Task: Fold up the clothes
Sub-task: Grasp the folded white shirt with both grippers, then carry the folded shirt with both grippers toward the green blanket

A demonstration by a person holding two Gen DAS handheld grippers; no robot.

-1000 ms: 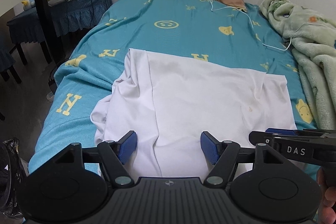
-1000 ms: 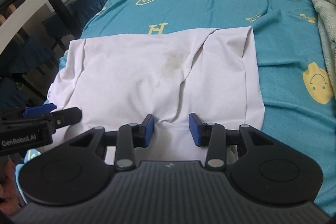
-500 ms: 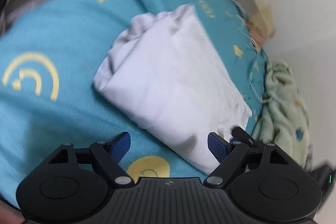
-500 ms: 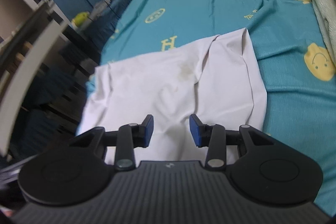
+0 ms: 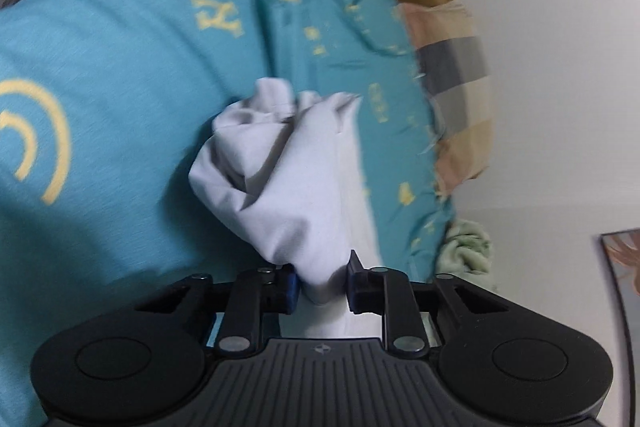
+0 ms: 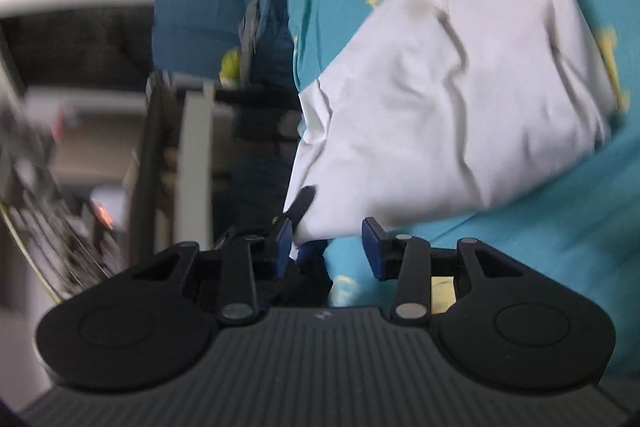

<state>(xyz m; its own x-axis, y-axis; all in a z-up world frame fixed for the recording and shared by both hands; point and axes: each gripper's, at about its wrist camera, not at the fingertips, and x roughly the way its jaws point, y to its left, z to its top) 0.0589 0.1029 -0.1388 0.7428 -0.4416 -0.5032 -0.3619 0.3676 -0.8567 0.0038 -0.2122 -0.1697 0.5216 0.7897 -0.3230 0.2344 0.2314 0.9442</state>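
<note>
Slippage threatens: left gripper (image 5: pixel 320 287) is closing on the near corner of the white garment (image 5: pixel 296 187) on the bed (image 5: pixel 120 107), while right gripper (image 6: pixel 326 241) is opening, clamping nothing, cloth edge between.

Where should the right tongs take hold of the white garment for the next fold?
Probably at the near corner of the white garment, entering from the bed's edge: there the hem lies loose on the teal bedsheet. The right tongs are opening, pads not pressing cloth.
</note>
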